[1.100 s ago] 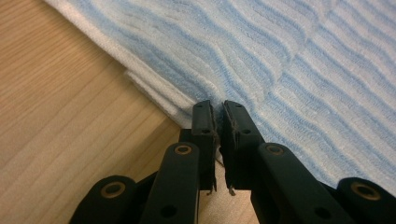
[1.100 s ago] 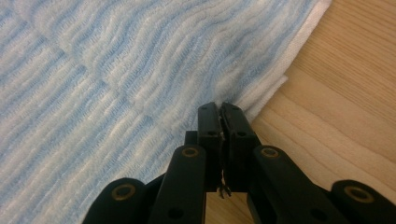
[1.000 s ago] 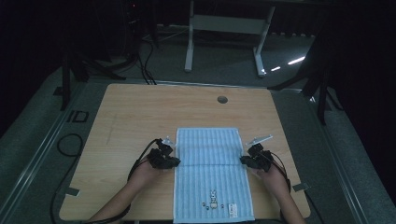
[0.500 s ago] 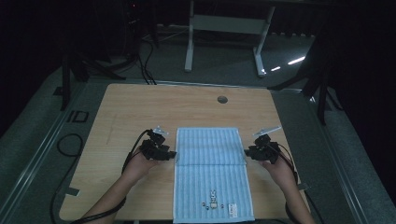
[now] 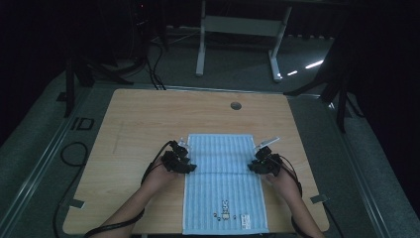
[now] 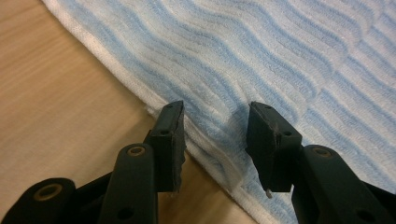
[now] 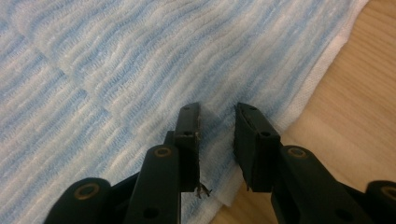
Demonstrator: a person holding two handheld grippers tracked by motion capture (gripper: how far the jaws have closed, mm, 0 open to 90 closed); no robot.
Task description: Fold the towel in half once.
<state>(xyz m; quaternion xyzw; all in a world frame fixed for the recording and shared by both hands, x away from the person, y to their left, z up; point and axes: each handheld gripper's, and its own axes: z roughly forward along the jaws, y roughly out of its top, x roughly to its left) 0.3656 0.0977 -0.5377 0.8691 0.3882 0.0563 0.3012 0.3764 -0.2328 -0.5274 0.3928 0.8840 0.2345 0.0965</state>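
Clearly, a fold of a blue-and-white striped towel is being prepared on the wooden table. The towel is laid flat at the near middle of the table, its long side running from far to near, with a small embroidered figure and a label seen close to its near edge. A crease is seen across it about halfway along, at the level of the two grippers.

The left gripper is placed at the towel's left edge, and the right gripper at its right edge, so that the cloth lies between them. In the left gripper view the jaws are spread, one over the white hem next to the bare wood and the other over the striped cloth; a small ridge of fabric is raised between them, but it is not yet pinched. In the right gripper view the jaws are likewise parted, more narrowly, and straddle the hem at the right edge; no cloth is clamped there either.

The step in hand is judged to be the taking of both side edges at the crease. Next, both pairs of jaws would need to be closed on the hem together, at matching points, so that the towel can be lifted evenly and folded without being skewed or dragged across the wood
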